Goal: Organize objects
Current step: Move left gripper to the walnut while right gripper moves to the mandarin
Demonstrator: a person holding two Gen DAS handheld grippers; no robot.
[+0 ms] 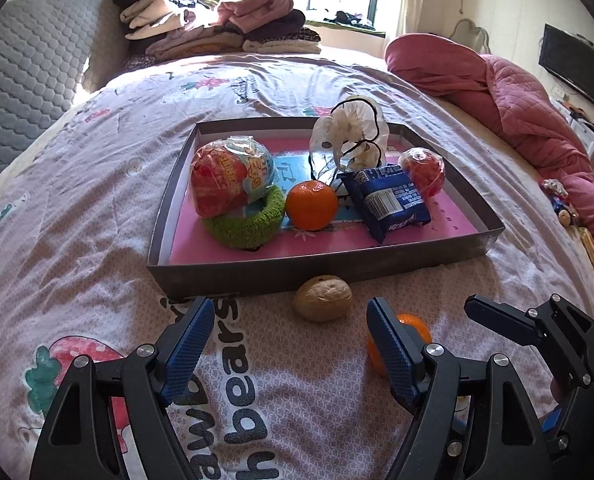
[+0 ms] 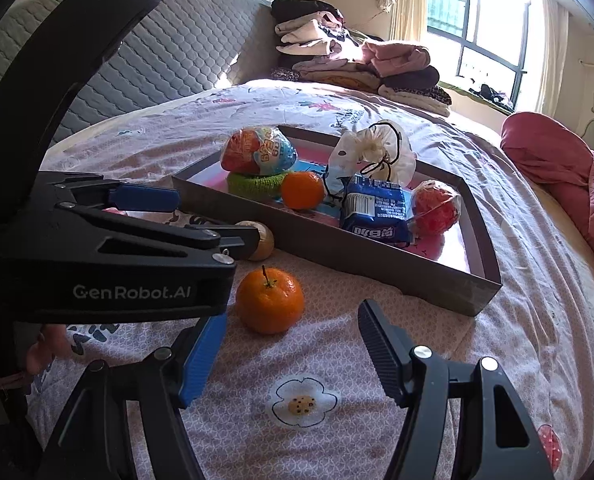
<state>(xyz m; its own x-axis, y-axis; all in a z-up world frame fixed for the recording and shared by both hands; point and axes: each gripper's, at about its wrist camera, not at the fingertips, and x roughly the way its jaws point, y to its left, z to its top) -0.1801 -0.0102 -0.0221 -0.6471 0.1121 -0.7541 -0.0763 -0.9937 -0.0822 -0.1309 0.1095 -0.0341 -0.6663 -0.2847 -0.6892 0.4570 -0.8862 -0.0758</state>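
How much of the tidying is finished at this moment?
Mostly done: the tray already holds a tangerine, snacks and a green ring. Nothing is in hand; left gripper and right gripper are open. Left: walnut and loose tangerine on the bed.

A stack of folded clothes is lying far ahead of the hand-held gripper at the bed's far end. A pink quilt is bunching ahead-right. A wall television is hanging beyond. A quilted grey headboard is standing ahead-left.
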